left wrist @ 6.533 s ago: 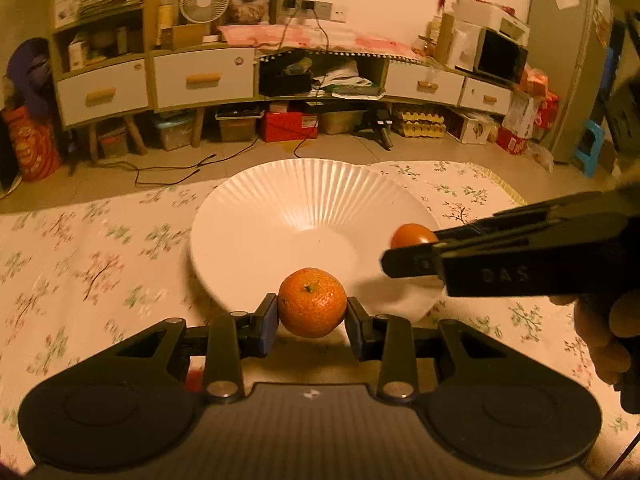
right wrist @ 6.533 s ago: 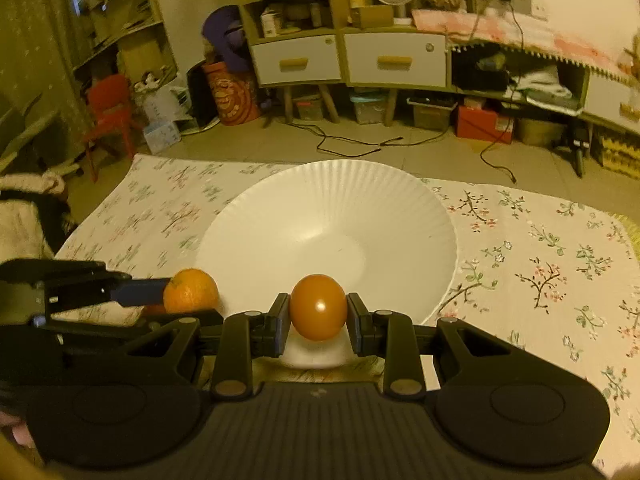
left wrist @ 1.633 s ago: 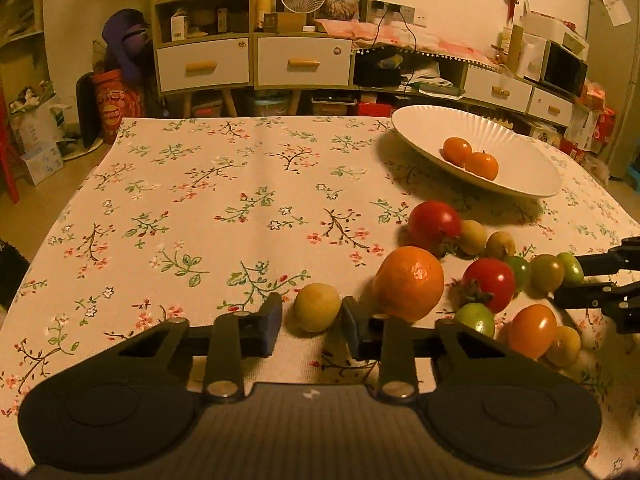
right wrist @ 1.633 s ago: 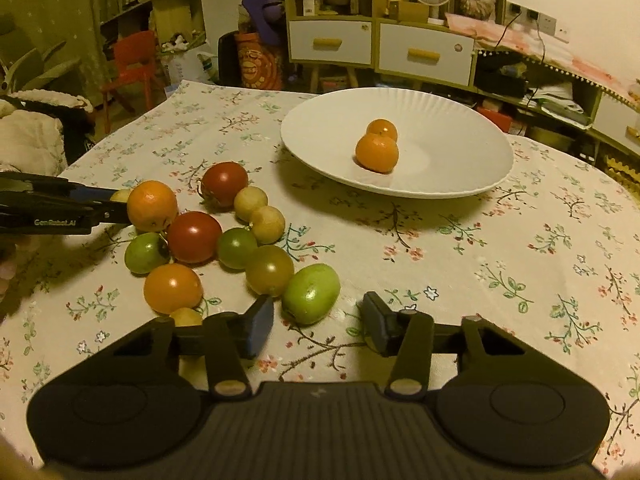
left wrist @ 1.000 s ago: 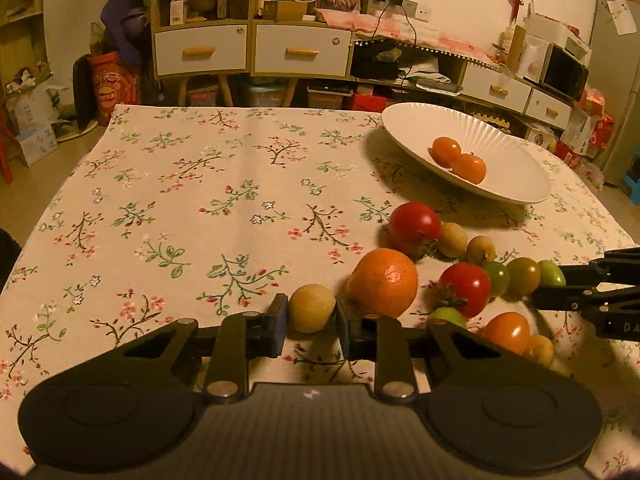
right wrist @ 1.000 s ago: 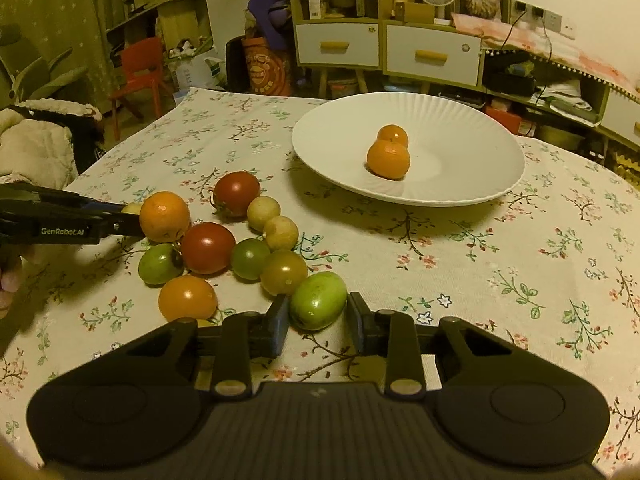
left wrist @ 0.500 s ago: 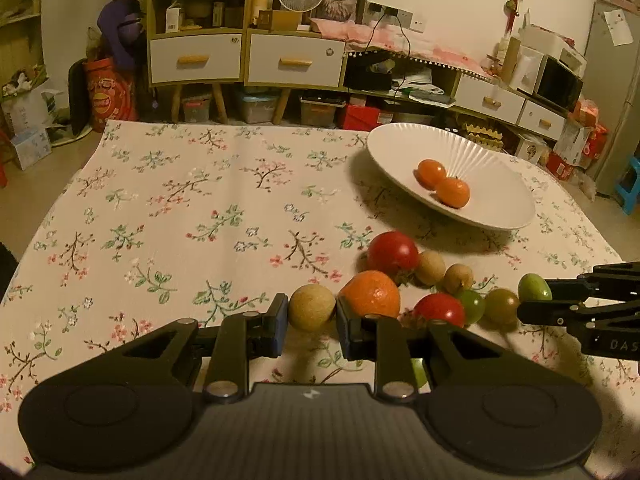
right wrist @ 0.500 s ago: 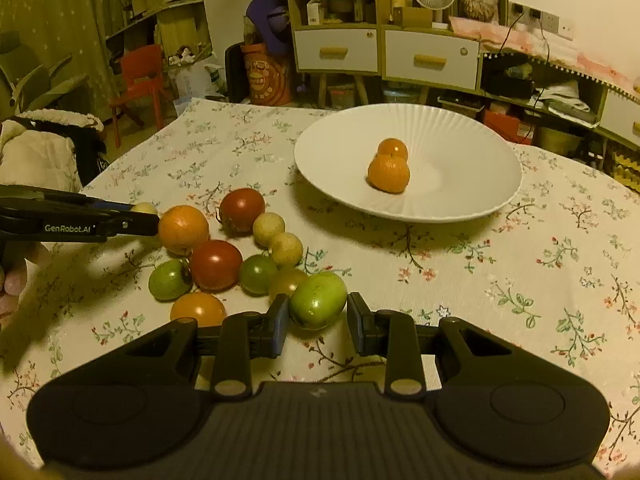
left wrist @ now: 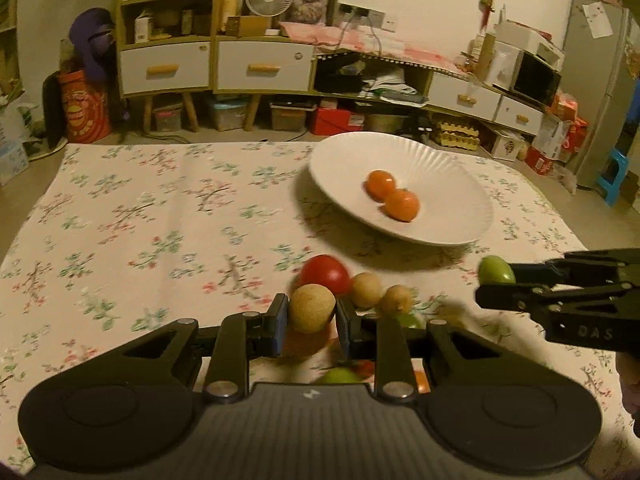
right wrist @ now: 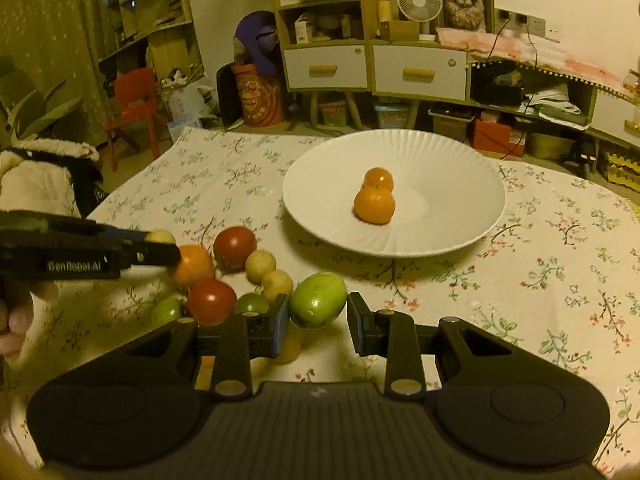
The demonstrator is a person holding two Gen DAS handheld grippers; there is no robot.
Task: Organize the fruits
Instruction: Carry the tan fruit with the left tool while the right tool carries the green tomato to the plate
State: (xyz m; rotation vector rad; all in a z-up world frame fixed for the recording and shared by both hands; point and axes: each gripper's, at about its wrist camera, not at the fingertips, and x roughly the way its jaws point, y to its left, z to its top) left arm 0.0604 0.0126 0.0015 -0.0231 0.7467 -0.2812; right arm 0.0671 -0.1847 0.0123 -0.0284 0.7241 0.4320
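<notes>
1. Green fruit (right wrist: 318, 300), egg-shaped, lies tilted with its long side going up to the right, pinched in the right gripper (right wrist: 318, 322) above the flowered cloth (right wrist: 560, 280).
2. Left gripper (left wrist: 310, 320) pinches a round tan fruit (left wrist: 311, 308).
3. Two oranges (right wrist: 374, 204) sit in the white plate (right wrist: 460, 184).

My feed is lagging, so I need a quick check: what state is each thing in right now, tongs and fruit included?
Left tongs: shut on the tan fruit, lifted.
Right tongs: shut on the green fruit, lifted.
White plate: on the table, holding two orange fruits, touching each other.
Loose fruit pile: on the cloth, outside the plate.
Cabinet drawers: closed.
</notes>
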